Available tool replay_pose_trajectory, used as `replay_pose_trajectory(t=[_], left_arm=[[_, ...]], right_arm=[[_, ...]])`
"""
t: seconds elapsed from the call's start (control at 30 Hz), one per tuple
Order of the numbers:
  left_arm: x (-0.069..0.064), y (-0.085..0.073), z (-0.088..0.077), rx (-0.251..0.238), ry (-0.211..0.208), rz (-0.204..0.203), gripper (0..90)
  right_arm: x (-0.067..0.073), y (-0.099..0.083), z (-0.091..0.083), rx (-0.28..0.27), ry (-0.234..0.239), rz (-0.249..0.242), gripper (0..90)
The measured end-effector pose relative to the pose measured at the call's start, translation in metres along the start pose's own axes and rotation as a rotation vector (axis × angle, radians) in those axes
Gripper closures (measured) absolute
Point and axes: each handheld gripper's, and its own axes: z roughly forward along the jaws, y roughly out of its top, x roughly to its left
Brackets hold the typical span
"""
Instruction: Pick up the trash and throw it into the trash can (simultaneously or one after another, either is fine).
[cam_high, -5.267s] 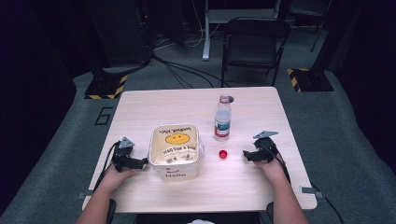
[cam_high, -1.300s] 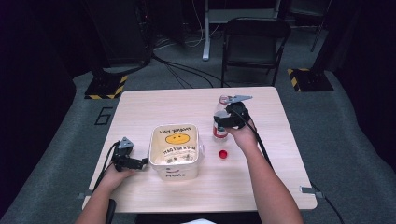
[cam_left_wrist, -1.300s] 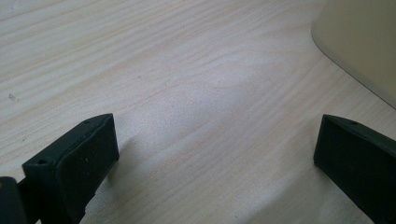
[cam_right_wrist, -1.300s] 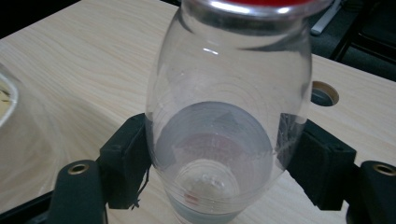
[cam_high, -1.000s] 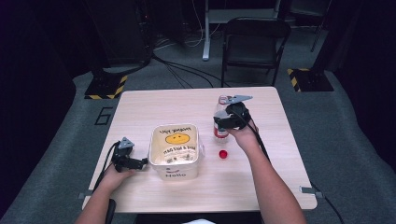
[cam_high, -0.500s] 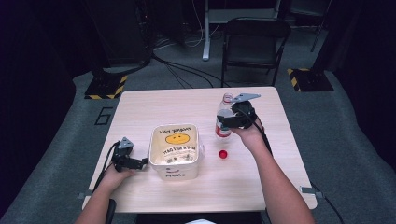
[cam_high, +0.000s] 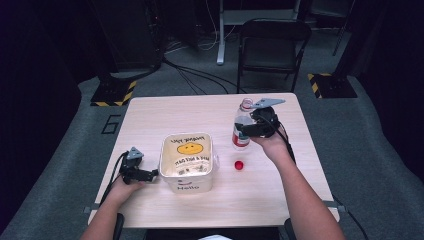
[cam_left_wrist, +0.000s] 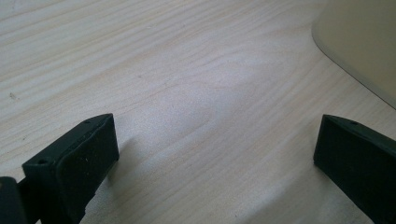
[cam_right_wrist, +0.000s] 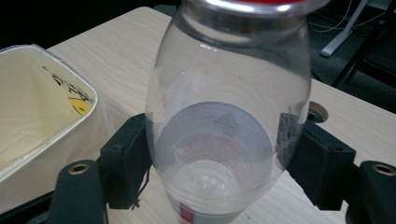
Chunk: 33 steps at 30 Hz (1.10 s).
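Right gripper (cam_high: 248, 128) clamps the uncapped bottle (cam_high: 241, 131); left gripper (cam_high: 150, 174) gapes idle. Next, likely tipping into tub (cam_high: 188, 181).

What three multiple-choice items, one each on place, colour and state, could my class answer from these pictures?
1. Where is the small cap?
A. on the table between bin and bottle
B. inside the bin
C. on the bottle

2. What colour is it?
A. blue
B. red
C. green

3. How does the right gripper stand?
A. open above the bin
B. lying on the table
C. shut on the bottle

Key: A, it lies on the table right of the bin; B, it shows red; C, both jaws press the bottle.
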Motion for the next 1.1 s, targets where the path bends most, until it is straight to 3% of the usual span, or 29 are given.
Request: replay_pose_trajectory(t=[0.37, 1.1], left_arm=[[0.0, 0.0, 0.0, -0.001, 0.0, -0.001, 0.0], [0.0, 0.0, 0.0, -0.001, 0.0, 0.001, 0.0]], right_arm=[[0.017, 0.022, -0.016, -0.001, 0.024, -0.052, 27.1], [0.055, 0.07, -0.042, -0.031, 0.118, -0.142, 27.1]])
